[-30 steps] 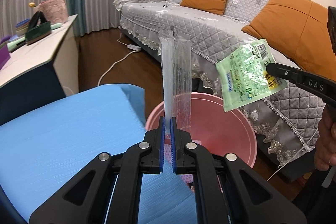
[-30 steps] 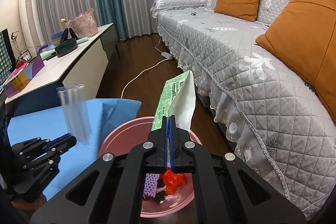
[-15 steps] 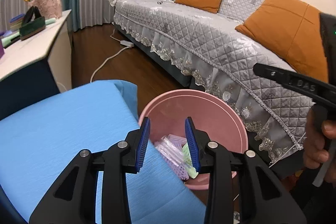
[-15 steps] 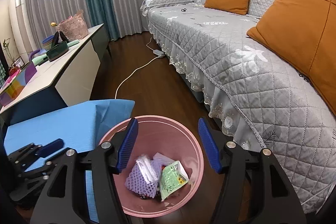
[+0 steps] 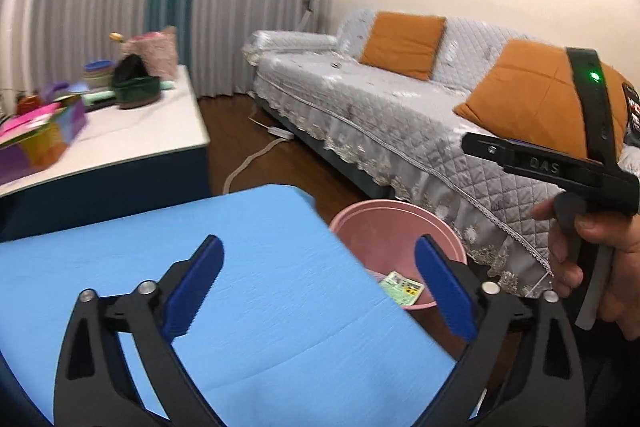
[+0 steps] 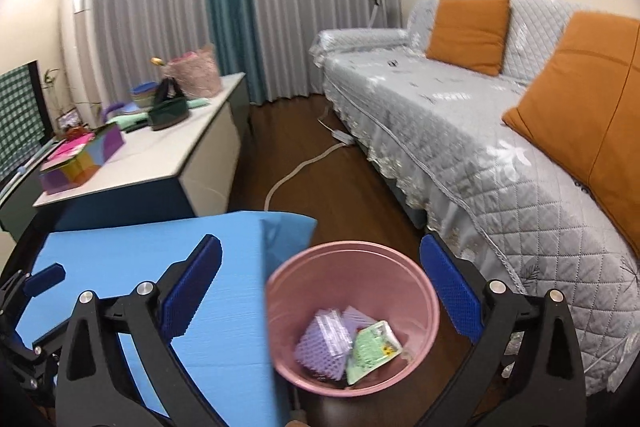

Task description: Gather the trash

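Round pink plastic bin (image 6: 352,323) holds a purple mesh sleeve (image 6: 322,349) and green printed wrapper (image 6: 370,349) (crumpled). Left gripper (image 5: 320,287) and right gripper (image 6: 320,291), jaws just opened wide, empty, over blue ribbed cloth (image 5: 160,247).

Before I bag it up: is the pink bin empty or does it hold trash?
It holds trash: in the pink bin lie a green packet and purple mesh wrapping.

bin (image 6: 352,255) mouth open, sofa (image 6: 480,147) beside
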